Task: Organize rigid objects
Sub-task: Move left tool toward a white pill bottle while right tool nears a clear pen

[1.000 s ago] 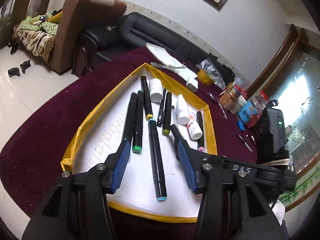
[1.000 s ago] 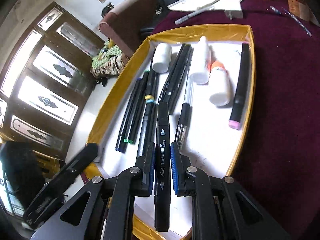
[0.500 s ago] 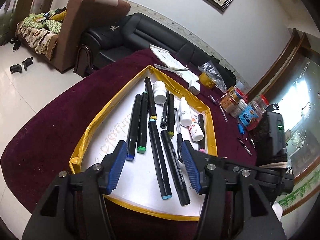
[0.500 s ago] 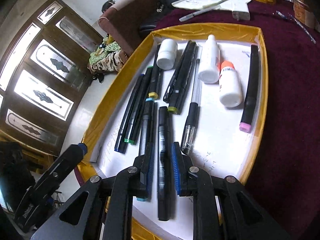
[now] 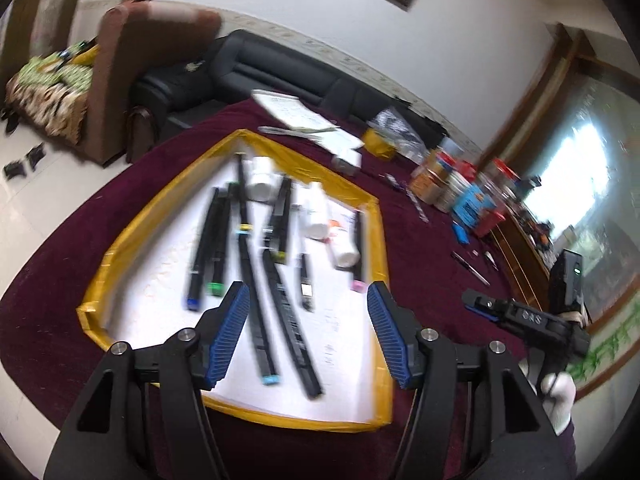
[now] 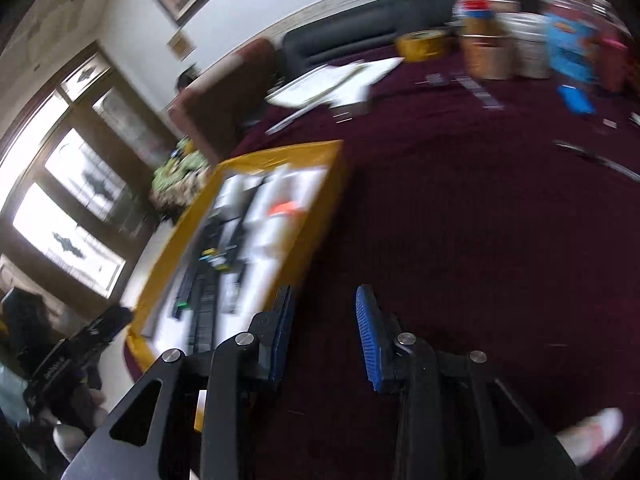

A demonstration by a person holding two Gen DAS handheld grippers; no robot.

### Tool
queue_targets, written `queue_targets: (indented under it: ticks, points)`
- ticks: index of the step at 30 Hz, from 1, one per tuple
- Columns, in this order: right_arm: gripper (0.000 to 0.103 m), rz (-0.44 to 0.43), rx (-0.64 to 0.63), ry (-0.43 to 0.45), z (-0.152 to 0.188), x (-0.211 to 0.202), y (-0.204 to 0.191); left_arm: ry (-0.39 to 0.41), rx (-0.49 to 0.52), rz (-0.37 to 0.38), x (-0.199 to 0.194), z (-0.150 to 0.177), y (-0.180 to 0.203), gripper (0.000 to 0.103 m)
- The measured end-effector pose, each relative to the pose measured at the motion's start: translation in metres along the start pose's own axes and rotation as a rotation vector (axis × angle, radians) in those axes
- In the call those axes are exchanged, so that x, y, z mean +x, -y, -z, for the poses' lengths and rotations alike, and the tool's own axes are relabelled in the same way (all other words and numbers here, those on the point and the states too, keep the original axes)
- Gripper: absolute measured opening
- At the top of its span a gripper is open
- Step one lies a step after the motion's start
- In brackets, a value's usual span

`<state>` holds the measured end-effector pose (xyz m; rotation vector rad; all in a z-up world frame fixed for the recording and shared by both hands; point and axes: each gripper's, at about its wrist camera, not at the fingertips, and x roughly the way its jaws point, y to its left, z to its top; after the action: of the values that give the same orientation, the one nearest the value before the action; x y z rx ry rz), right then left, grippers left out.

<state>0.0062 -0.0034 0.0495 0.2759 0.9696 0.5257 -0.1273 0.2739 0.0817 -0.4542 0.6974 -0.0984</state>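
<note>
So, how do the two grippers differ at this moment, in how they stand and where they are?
The left gripper stands wide open above the yellow-edged tray, with the black markers lying under its gap. The right gripper is open more narrowly and stands over the bare maroon tablecloth, beside the tray and not over it. Both have blue ribbed pads and hold nothing.

Each tool is matte black with triangular cut-outs, silver round screws and ribbed blue pads: left tool (image 5: 308,332), right tool (image 6: 324,334). A white-gloved hand (image 5: 558,400) grips the far one.
</note>
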Motion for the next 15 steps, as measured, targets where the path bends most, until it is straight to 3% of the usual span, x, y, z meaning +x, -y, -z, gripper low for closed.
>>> queue_targets:
  ticks: [8,15]
  points:
    - [0.029,0.148,0.218,0.119,-0.001,-0.078,0.135,-0.087,0.206,0.082,0.023,0.024,0.08,0.066]
    - [0.032,0.226,0.333,0.187,0.008,-0.125,0.204,-0.203,0.383,0.145,0.062,0.052,0.156,0.066]
